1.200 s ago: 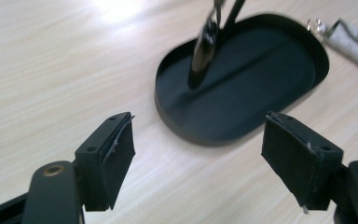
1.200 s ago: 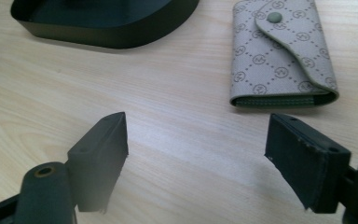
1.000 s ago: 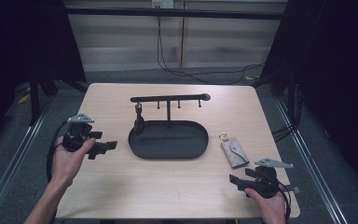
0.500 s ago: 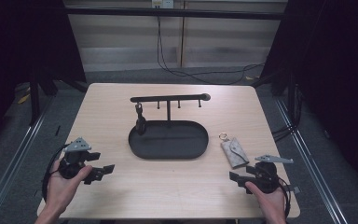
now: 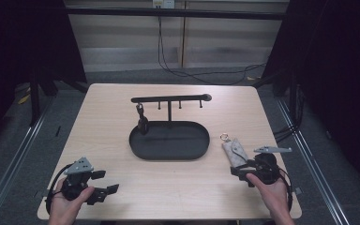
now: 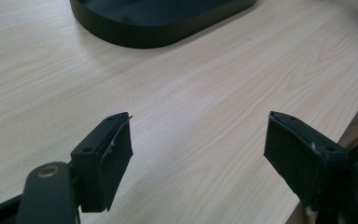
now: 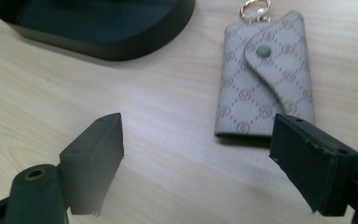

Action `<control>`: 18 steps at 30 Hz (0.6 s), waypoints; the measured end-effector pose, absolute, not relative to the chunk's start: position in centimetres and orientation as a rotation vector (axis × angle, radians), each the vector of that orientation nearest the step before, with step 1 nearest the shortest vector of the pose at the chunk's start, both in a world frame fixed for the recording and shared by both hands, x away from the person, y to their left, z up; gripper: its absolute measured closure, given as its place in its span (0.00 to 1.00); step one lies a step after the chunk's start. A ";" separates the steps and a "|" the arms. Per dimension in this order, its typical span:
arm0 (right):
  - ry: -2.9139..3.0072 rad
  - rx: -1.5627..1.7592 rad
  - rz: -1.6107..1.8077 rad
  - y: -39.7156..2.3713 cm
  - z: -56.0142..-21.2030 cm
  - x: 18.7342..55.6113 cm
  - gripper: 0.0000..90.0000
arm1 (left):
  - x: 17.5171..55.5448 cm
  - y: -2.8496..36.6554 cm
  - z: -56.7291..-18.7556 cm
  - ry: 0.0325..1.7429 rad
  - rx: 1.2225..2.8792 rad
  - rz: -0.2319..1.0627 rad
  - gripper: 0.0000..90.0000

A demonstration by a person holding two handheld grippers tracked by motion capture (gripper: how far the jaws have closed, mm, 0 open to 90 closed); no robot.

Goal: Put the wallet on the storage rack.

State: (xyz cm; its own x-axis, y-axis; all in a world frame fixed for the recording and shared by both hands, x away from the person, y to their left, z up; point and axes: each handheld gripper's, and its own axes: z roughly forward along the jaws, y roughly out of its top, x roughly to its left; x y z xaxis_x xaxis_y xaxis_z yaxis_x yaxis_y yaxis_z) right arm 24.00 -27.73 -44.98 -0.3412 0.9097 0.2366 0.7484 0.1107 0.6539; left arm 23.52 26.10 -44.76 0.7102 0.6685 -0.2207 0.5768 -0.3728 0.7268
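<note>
A grey key pouch (image 5: 233, 152) lies flat on the wooden surface (image 5: 178, 197), just right of the black oval tray (image 5: 169, 140). The pouch is long and thin. Its long side runs from the near right edge of the surface toward the far middle, a bit slanted. Its gold ring (image 5: 224, 137) is at the far end, pointing away from the person, and the flat end faces the right claw (image 5: 240, 174).

The right claw sits just in front of the pouch. Its jaws have just been opening and now stand wide apart, with nothing between them.

The left claw (image 5: 107, 182) is low at the near left corner, well apart from the pouch, jaws wide apart and empty.
</note>
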 end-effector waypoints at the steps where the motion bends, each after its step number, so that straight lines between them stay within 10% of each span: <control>1: 2.164 1.652 1.047 -27.7 -44.8 24.2 0.19 | 23.5 26.3 -45.0 0.952 2.068 0.132 0.25; 18: 2.264 1.764 0.849 -28.0 -44.2 29.8 0.19 | 23.0 26.3 -45.7 0.915 2.077 0.123 0.25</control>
State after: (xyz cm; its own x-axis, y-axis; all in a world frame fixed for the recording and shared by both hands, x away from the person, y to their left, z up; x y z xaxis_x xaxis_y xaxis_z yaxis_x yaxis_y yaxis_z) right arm 29.84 -27.98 -44.21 -0.2979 0.9288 0.2205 0.8448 0.1489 0.5140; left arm 23.03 26.29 -45.74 0.7282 0.6471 -0.2260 0.5643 -0.3788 0.7336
